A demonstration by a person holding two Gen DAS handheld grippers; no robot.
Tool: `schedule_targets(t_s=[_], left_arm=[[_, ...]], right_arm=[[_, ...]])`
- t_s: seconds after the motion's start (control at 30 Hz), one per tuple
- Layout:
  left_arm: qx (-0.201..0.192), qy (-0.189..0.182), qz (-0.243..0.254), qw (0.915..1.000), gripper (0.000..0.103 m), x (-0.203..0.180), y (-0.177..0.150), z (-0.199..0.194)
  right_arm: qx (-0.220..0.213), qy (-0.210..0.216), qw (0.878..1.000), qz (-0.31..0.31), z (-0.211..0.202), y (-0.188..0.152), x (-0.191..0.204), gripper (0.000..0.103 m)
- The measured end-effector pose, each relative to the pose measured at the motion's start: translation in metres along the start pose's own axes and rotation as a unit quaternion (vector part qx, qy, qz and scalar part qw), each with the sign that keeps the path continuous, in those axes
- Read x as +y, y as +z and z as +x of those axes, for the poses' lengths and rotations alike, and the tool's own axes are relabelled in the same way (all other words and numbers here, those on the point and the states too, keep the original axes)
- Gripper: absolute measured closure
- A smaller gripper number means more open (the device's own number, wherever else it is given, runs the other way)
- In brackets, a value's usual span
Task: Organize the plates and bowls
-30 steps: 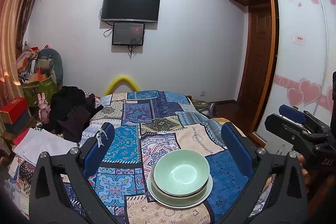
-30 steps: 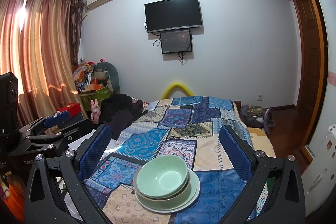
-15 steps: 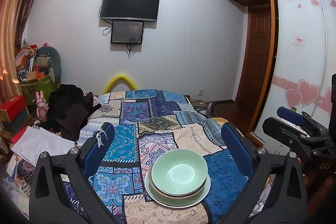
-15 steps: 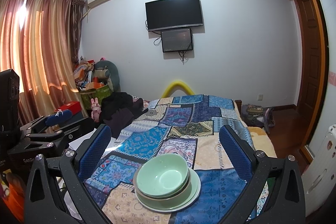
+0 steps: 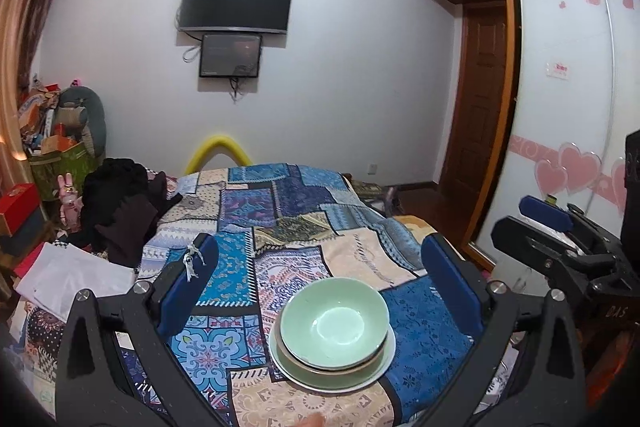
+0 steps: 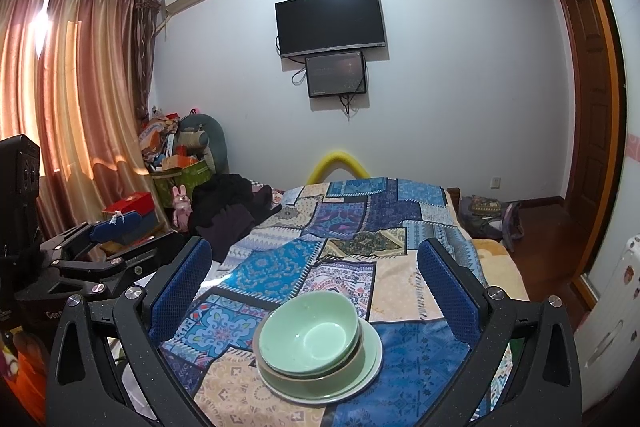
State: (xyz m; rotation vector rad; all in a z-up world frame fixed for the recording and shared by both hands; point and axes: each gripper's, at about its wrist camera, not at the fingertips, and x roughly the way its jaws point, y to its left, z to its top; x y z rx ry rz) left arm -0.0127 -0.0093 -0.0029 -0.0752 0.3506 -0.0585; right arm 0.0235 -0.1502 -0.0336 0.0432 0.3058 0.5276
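The left gripper (image 5: 320, 283), jaws spread wide and empty, hangs above the stack, apart from it. A green bowl (image 5: 334, 327) nests in a second bowl (image 5: 320, 367) on a pale plate (image 5: 380, 371), all resting on the patchwork quilt (image 5: 280, 211) near the bed's near edge. The right gripper (image 6: 314, 281), jaws likewise released and empty, frames the same stack (image 6: 318, 351). Risks, as judged: the soft, uneven quilt may let the plate tilt under a one-sided push; glazed rims may slip between the pads; the near edge leaves little margin against a fall to the floor.
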Motion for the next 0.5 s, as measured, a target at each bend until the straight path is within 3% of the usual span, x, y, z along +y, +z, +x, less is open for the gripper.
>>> schedule_targets(t_s=[0.5], left_arm=[[-0.008, 0.007, 0.002, 0.9999, 0.000, -0.0054, -0.0024, 0.0001]], right_arm=[[0.006, 0.001, 1.000, -0.002, 0.0039, -0.0021, -0.0005, 0.000]])
